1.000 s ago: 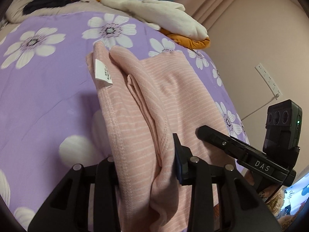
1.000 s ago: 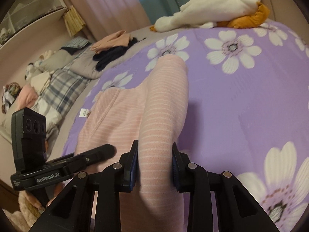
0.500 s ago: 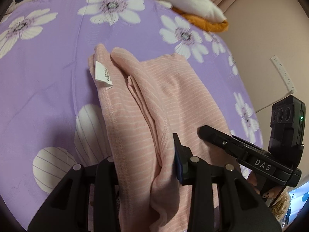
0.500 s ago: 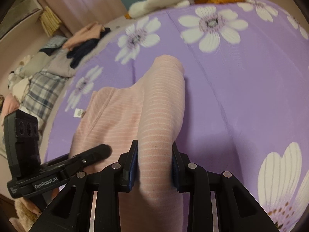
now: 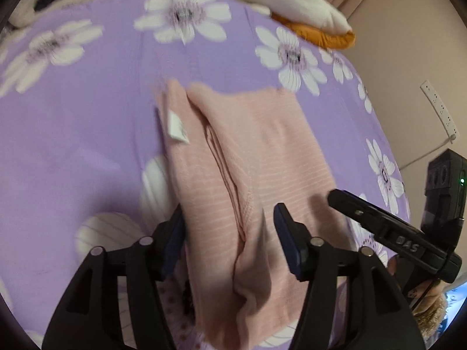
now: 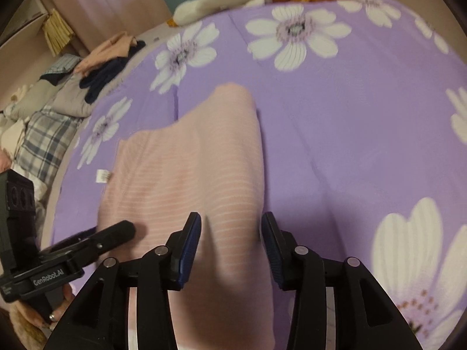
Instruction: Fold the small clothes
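A pink garment with thin white stripes (image 5: pixel 251 169) lies folded on the purple flowered bedspread (image 5: pixel 81 134); a white label (image 5: pixel 176 127) sticks out at its left edge. My left gripper (image 5: pixel 229 233) is open, its jaws apart on either side of the garment's near end. My right gripper (image 6: pixel 230 239) is open too, jaws spread around the near right end of the same garment (image 6: pixel 198 163). The right gripper also shows in the left wrist view (image 5: pixel 379 227), and the left gripper in the right wrist view (image 6: pixel 87 242).
A white and orange plush toy (image 5: pixel 286 3) lies at the far edge of the bed. Piled clothes and a plaid blanket (image 6: pixel 43 140) sit at the left. A wall with a power strip (image 5: pixel 437 110) stands right of the bed.
Both grippers have opened and let go of the pink garment, which now lies flatter on the bedspread. Both views have tilted down toward the bed.
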`<state>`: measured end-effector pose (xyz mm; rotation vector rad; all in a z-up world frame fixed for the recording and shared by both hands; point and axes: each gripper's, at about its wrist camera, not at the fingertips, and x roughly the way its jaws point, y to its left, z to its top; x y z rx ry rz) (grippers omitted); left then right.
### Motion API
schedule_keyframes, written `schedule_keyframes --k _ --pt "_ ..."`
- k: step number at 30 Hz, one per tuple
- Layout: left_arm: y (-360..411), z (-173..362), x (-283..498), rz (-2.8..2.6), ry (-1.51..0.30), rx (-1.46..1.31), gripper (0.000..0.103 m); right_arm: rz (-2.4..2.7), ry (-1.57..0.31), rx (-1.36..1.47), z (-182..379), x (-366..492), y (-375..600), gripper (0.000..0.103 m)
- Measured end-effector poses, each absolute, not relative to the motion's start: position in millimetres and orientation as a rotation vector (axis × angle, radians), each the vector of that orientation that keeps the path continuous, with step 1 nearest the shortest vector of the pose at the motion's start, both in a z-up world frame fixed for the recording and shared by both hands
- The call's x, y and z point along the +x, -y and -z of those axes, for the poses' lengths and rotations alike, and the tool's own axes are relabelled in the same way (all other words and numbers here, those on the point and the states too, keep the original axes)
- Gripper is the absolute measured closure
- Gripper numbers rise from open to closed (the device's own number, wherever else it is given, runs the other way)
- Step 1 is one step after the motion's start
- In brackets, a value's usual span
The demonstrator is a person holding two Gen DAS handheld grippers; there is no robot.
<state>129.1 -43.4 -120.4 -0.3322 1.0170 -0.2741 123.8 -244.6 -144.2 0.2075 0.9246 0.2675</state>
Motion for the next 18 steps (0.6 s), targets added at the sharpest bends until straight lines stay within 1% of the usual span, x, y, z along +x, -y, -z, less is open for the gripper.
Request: schedule_keyframes --k 1,2,3,5,6,8,11,18 --pt "40.0 111.8 124.3 0.27 -0.991 -0.336 0.033 -0.261 -0.903 0.208 138.8 120.3 246.5 0.036" --pt "36.0 100.9 118.4 0.272 -0.959 -0.346 0.026 -0.255 -0.858 0.21 127.3 111.7 248.9 0.027" --pt "32.6 91.0 112.5 0.276 -0.933 -0.356 0.022 -0.255 -0.827 0.211 119.2 105.4 250.1 0.025" --pt "27.4 73.8 101.0 0.283 -0.891 -0.366 0.013 -0.254 -0.779 0.207 102.8 93.1 250.9 0.015" --pt "26.4 65.1 94.4 0.287 -0.869 -0.366 0.011 -0.252 -0.759 0.207 96.5 87.7 251.1 0.013" --pt "23.8 48.1 80.3 0.292 -0.82 -0.365 0.0 -0.256 -0.714 0.204 84.3 76.4 250.1 0.009" --pt "23.5 32.0 63.7 0.287 -0.775 -0.362 0.001 -0.241 -0.686 0.183 74.8 65.3 243.8 0.004" --pt "23.8 26.4 33.0 0.241 -0.77 -0.316 0.001 -0.219 -0.687 0.177 77.2 48.8 237.9 0.004"
